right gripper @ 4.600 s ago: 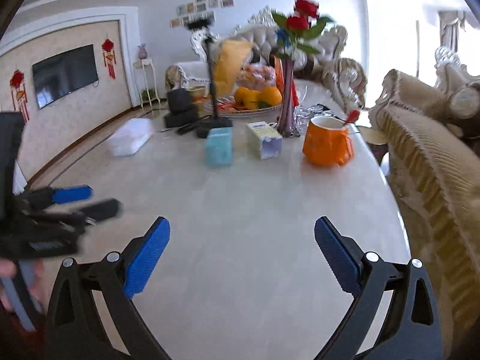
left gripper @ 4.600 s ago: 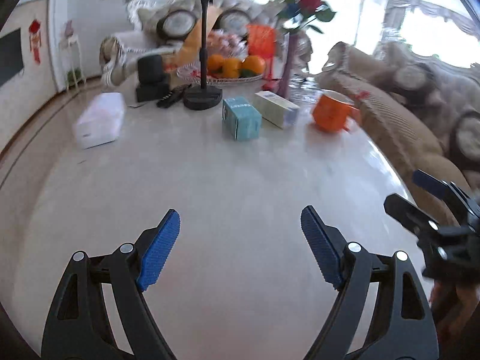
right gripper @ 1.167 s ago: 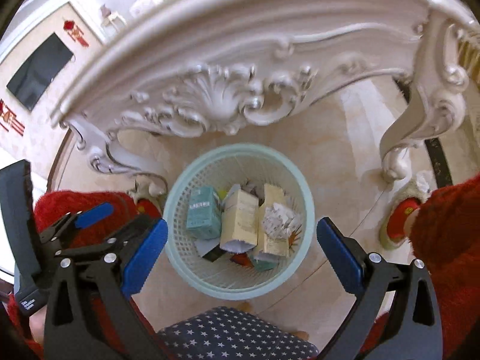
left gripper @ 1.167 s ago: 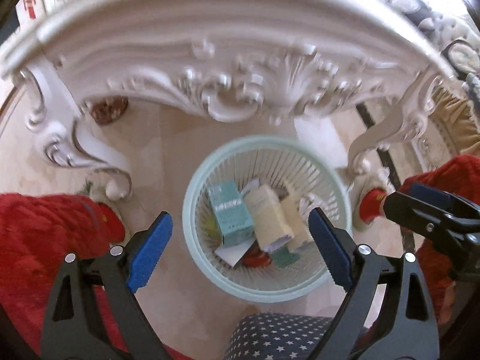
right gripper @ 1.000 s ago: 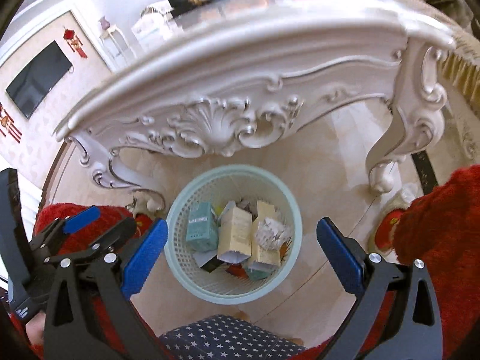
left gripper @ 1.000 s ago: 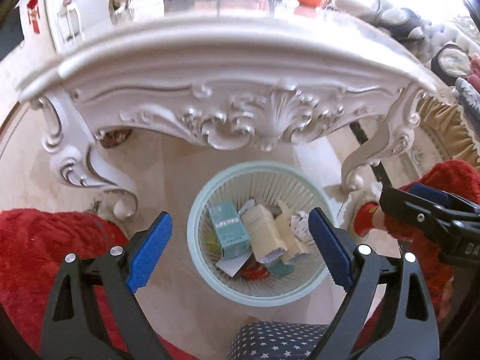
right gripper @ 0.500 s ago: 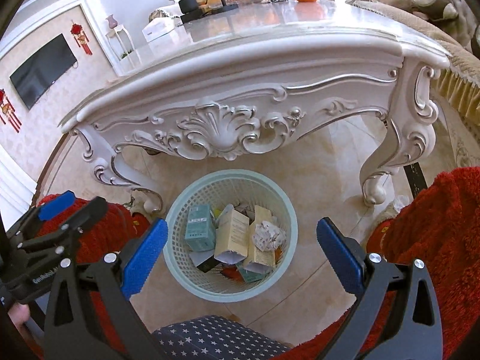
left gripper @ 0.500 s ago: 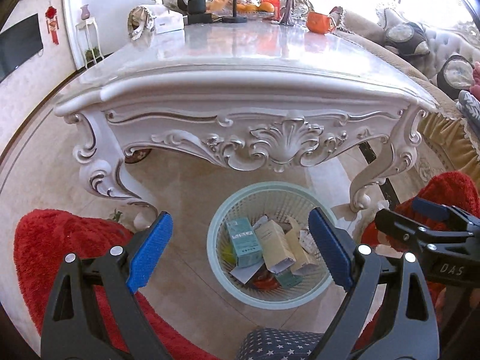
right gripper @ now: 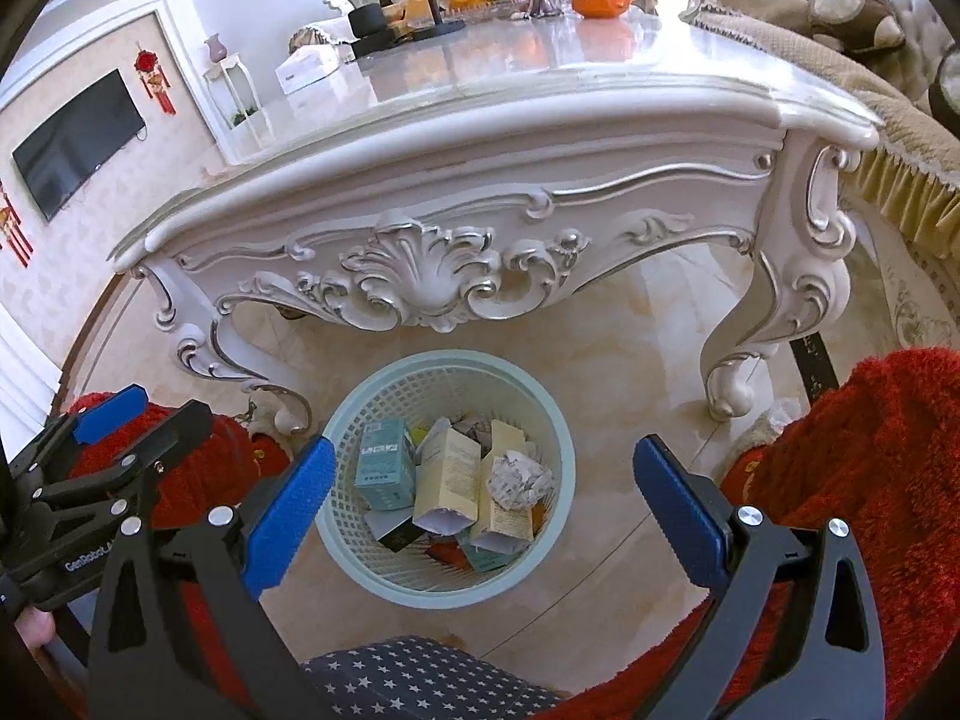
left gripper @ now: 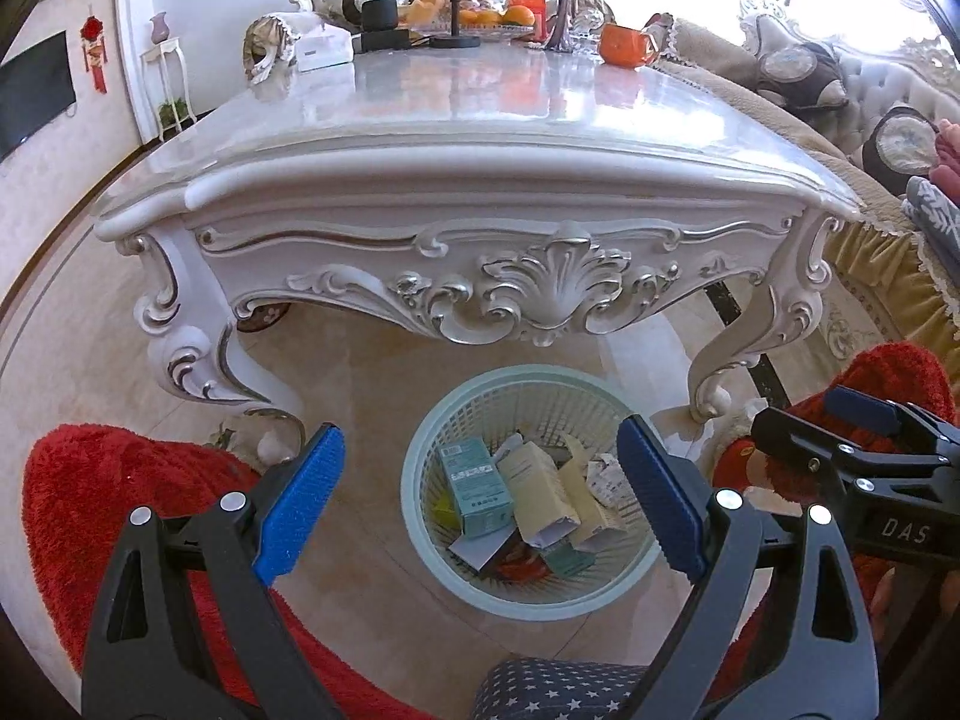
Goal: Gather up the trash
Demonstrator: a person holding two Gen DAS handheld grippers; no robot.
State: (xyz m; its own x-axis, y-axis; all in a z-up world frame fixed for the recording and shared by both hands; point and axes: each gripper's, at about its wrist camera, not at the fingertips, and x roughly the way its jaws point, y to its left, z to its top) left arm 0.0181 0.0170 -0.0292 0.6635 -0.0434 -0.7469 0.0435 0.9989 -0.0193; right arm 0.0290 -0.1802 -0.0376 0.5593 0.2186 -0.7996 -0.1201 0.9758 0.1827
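Below, we see a round pale-green plastic lattice wastebasket (left gripper: 528,591) on the beige tile floor by the carved white table (left gripper: 480,180), filled with trash: a teal carton (right gripper: 384,471), cream cartons (right gripper: 447,483) and a crumpled paper ball (right gripper: 519,477). Our left gripper (left gripper: 480,504) and right gripper (right gripper: 480,513) both gape wide, empty.

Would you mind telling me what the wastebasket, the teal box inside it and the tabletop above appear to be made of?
Wastebasket: probably moulded plastic, pale mint, matte, given its even lattice wall and smooth rim.
Teal box: looks like printed cardboard, with sharp folded edges and a label panel.
Tabletop: likely polished marble or a stone look-alike; it is pale, veined and glossy enough to mirror the things standing on it.
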